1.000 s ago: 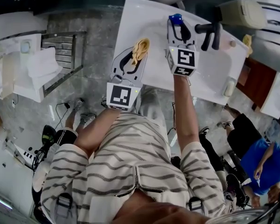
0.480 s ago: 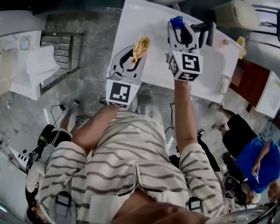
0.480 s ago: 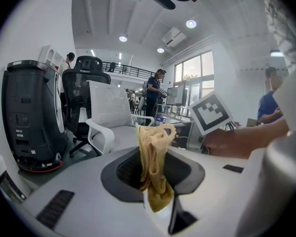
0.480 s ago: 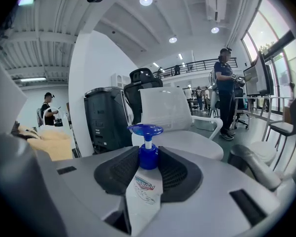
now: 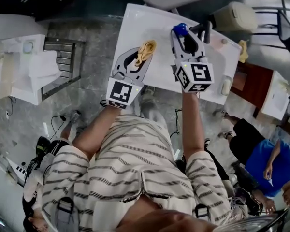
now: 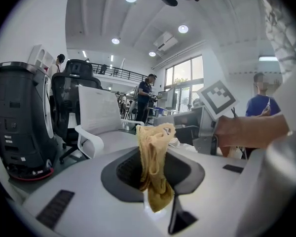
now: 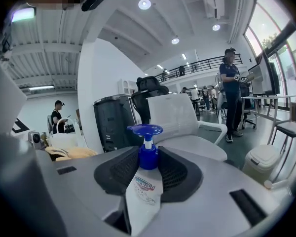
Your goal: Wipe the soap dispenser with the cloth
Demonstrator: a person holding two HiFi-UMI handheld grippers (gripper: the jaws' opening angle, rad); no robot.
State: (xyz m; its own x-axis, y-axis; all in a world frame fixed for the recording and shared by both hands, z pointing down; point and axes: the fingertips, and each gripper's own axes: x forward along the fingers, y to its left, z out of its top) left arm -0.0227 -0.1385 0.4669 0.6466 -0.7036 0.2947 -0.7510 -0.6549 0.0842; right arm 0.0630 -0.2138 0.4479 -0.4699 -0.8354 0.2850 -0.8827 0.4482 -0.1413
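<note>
Two grippers hover over the white table [image 5: 146, 22], the left gripper [image 5: 141, 55] pinching the yellow cloth [image 6: 155, 162] between its jaws and the right gripper [image 5: 184, 37] clamping the blue-pump soap dispenser [image 7: 147, 180] upright just beside it, apparently so that the cloth can rub the bottle freely.
</note>
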